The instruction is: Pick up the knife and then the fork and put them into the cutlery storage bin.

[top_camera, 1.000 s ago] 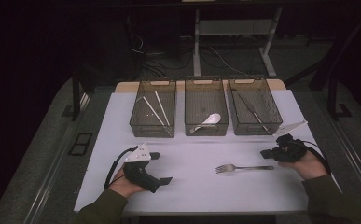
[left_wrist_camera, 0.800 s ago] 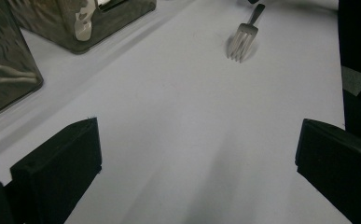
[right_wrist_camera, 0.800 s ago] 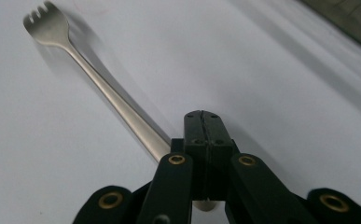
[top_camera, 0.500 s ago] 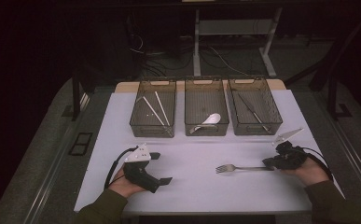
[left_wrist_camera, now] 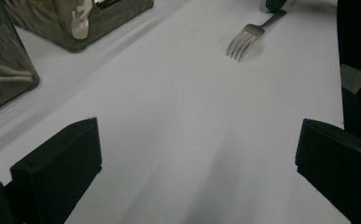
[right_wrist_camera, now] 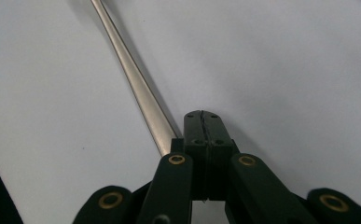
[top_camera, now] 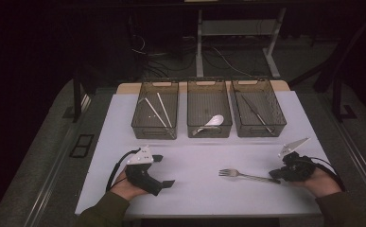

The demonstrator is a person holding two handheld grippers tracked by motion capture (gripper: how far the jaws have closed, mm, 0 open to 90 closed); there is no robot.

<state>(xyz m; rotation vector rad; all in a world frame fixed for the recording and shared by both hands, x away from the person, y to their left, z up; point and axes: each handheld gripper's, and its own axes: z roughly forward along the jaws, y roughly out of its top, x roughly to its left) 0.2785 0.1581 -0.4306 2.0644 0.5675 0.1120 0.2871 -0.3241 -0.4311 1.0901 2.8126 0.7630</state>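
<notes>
Three bins (top_camera: 209, 124): chopsticks (top_camera: 155, 111); white spoon (top_camera: 213, 122); knife (top_camera: 255, 109)

A silver fork (top_camera: 246, 175) lies on the plain white bench (top_camera: 195, 189). Both grippers, left (top_camera: 161, 170) and right (top_camera: 276, 175), are black, the right with brass-coloured rivets. Three smoky-grey, see-through bins (top_camera: 208, 113) hold pale chopsticks (top_camera: 157, 111), a white spoon (top_camera: 211, 123) and a grey knife (top_camera: 256, 111).

3 bins (top_camera: 208, 134), 1 fork (top_camera: 245, 175)
</notes>
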